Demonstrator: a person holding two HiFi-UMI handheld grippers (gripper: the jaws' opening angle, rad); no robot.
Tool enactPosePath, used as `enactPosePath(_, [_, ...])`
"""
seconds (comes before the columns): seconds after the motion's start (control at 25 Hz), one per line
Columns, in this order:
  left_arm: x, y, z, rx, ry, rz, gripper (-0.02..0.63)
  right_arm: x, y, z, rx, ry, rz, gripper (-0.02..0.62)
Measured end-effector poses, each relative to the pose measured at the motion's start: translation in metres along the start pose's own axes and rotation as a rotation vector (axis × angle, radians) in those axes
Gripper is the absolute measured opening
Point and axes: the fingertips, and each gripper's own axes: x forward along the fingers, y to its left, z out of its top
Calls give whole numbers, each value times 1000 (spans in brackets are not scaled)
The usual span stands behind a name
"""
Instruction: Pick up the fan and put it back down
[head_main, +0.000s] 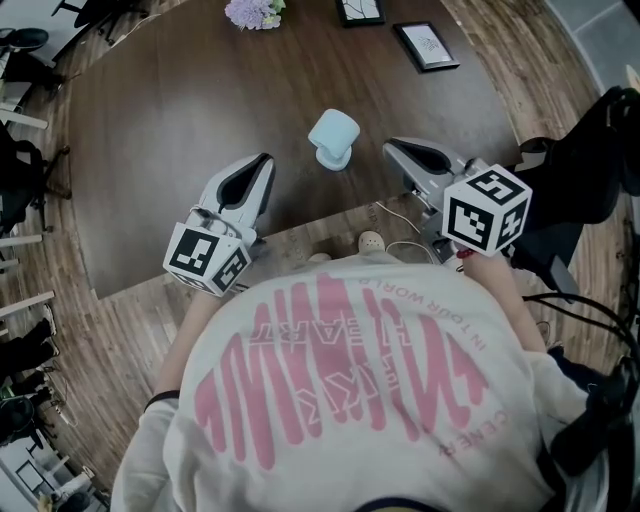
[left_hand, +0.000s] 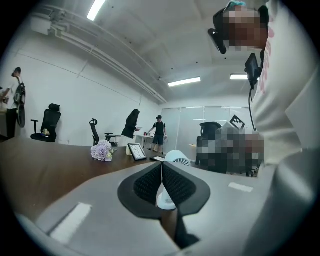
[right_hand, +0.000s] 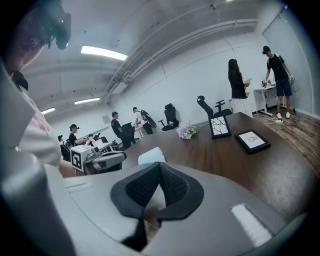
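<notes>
A small white fan (head_main: 333, 138) stands upright on the dark wooden table (head_main: 180, 120), near its front edge. My left gripper (head_main: 262, 160) hovers to the fan's left, apart from it, jaws shut with nothing between them. My right gripper (head_main: 392, 146) hangs to the fan's right, also shut and empty. In the left gripper view the fan (left_hand: 178, 158) rises just beyond the closed left gripper (left_hand: 161, 165). The right gripper view has the fan (right_hand: 151, 155) behind the closed right gripper (right_hand: 159, 166), with the left gripper (right_hand: 97, 161) further left.
A bunch of lilac flowers (head_main: 255, 12) and two picture frames (head_main: 426, 45) (head_main: 359, 10) lie at the table's far side. A black chair (head_main: 600, 160) stands at the right, and a white cable (head_main: 400, 215) trails over the floor. People stand in the room's background.
</notes>
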Motion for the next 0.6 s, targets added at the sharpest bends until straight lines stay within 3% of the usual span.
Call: enactPosePath(0.6, [-39,14,-1,-47,29,-9,18,5,40,-6,37,-87,-36,6])
